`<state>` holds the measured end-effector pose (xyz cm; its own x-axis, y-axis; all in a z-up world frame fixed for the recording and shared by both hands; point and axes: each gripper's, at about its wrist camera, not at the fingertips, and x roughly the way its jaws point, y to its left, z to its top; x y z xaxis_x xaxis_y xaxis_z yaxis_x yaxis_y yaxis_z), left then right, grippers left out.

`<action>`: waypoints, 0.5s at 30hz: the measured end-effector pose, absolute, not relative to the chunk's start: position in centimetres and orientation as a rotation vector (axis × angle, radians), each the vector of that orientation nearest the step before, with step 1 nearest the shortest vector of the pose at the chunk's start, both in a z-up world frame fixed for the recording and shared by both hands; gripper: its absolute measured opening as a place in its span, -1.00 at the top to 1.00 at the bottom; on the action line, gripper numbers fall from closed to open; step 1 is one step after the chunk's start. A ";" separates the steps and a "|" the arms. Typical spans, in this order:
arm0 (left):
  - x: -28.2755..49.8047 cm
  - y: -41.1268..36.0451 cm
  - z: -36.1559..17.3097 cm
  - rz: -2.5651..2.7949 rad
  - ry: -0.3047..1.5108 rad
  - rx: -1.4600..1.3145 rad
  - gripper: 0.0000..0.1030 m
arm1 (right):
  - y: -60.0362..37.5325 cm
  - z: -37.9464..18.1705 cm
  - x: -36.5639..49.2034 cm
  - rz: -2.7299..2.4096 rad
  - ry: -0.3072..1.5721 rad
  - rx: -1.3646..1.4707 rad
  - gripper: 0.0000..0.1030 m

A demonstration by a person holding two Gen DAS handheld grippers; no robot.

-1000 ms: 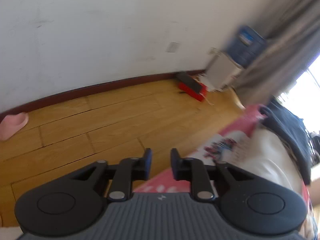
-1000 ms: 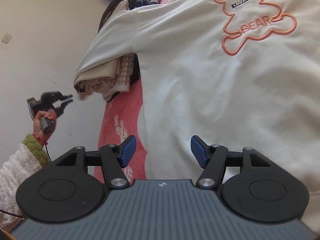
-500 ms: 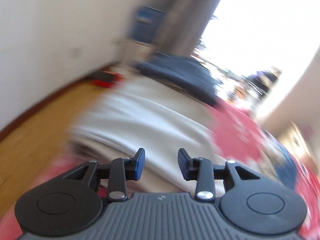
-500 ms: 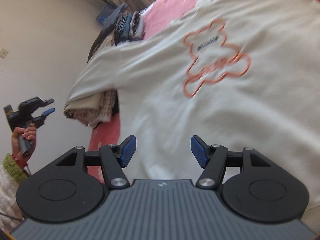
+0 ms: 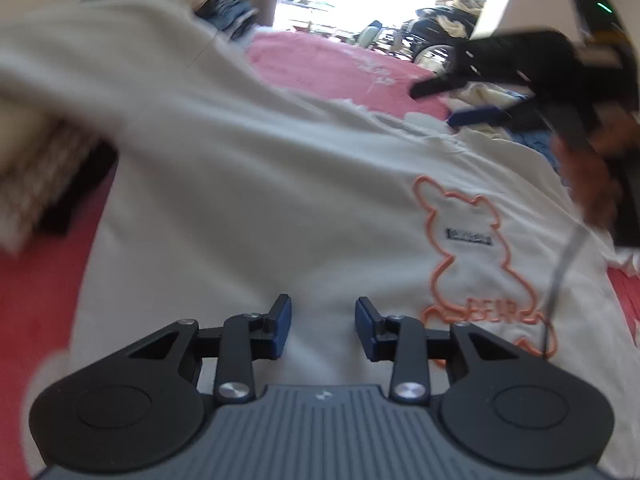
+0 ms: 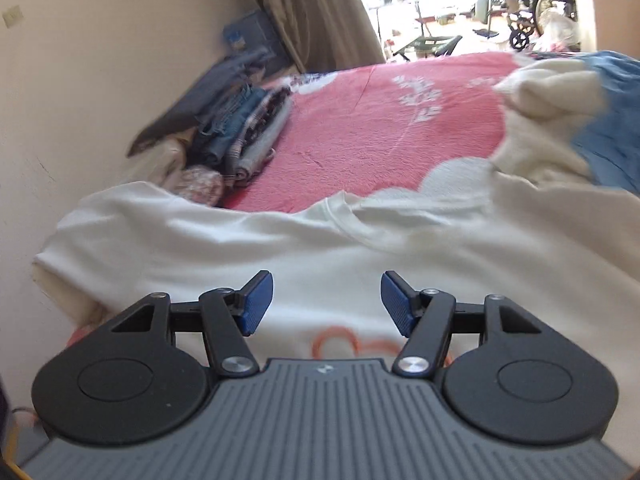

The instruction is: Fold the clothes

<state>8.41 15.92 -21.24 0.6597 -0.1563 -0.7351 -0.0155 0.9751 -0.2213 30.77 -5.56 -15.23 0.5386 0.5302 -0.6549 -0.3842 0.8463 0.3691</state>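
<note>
Lying face up across the bed [image 6: 360,128], the shirt [image 5: 280,208] is cream knit with an orange bear outline [image 5: 476,264] on its chest. Its collar [image 6: 344,216] points toward the far edge of the bed, by the window. One sleeve [image 6: 104,224] runs out to the wall-side edge, where it drapes over part of a clothes pile [image 6: 236,136] stacked along that edge.

The left gripper [image 5: 323,326] hangs over the shirt's body beside the bear. Its jaws have just been opening and then eased in a little; they stand partly apart, and nothing is between them. The right gripper [image 6: 327,302] is over the chest, between the bear and the collar. Its jaws are wide apart and hold nothing. In the left view it shows at the right, blurred, in a hand [image 5: 588,184].

The shirt looks light, soft and limp. I judge that it will sag and crease wherever it is not held, and that it will drag rather than slide on the fleecy red blanket [image 6: 400,120]. It is not fragile, and the pads [image 6: 256,300] should not slip on cloth of this kind. A pinch in the middle of the body would only raise a tent of one layer. Better holds are the seams: a shoulder near the collar, a sleeve end or a hem corner. The draped sleeve probably needs lifting clear of the pile before any fold.
</note>
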 end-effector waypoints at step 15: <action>7.9 15.8 -21.9 -0.130 0.749 -0.122 0.18 | 5.1 -19.2 46.1 0.363 1.251 0.069 -0.20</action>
